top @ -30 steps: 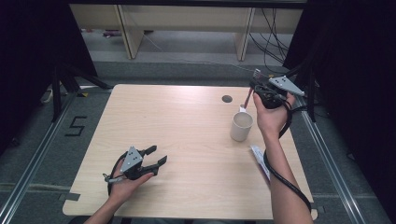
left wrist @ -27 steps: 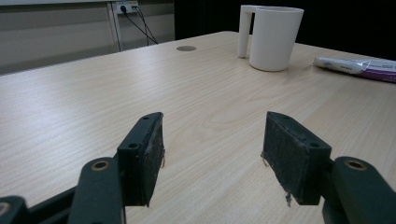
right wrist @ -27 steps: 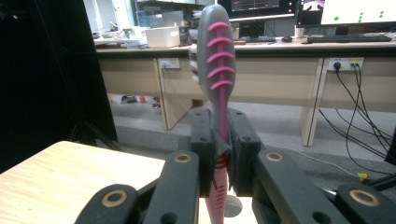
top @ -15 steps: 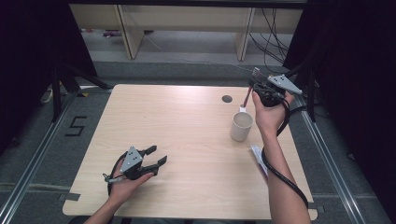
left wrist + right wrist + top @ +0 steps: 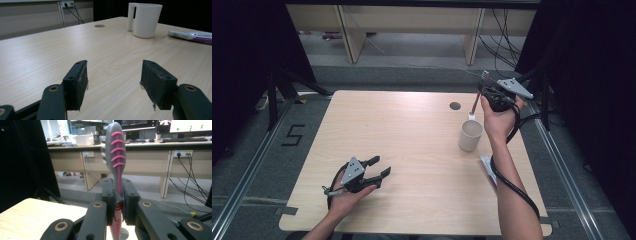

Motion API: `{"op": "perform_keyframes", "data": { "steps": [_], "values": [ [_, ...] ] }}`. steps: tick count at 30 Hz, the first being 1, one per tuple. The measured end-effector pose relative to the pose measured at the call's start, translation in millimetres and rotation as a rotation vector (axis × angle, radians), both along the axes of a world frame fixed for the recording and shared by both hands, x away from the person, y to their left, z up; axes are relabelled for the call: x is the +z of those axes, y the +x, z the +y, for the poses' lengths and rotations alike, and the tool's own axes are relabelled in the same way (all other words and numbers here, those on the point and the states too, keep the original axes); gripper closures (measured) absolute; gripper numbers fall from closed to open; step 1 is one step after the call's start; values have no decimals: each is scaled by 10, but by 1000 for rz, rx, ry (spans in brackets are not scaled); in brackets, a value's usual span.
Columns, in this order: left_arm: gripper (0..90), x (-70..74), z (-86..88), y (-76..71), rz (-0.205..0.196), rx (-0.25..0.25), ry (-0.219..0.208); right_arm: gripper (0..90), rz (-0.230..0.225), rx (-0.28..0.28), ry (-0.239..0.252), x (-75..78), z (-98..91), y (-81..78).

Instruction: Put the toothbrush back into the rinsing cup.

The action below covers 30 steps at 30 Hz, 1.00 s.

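Right claw (image 5: 117,202) is clenching the grey-and-pink plastic toothbrush (image 5: 115,152) over the white ceramic mug (image 5: 470,135), frame right; tilting could miss it.

You have one toothbrush (image 5: 115,152), one white mug (image 5: 470,135), one toothpaste tube (image 5: 190,35) and two grippers before you.

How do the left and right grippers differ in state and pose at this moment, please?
The left gripper has open jaws with nothing between them; the right gripper is shut on a pink and grey toothbrush. The left rests low on the table; the right is raised above the white mug. Each is held in one hand.
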<state>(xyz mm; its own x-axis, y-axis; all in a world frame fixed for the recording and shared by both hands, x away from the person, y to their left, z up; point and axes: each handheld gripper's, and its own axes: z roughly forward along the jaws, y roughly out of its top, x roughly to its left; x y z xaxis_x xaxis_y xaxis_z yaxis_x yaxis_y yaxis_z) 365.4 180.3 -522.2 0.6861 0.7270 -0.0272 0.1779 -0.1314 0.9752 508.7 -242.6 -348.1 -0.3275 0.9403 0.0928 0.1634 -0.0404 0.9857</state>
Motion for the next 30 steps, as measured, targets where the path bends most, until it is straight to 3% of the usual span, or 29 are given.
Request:
{"op": "perform_keyframes", "data": {
  "steps": [11, 30],
  "values": [
    [379, 0, -3, 0, 0, 0, -2, 831, -3, -13, -8, -36, 4, 70],
    [379, 1, -6, -4, 3, -1, 0, 831, 44, -31, 3, -144, 3, 205]
  ]
}}
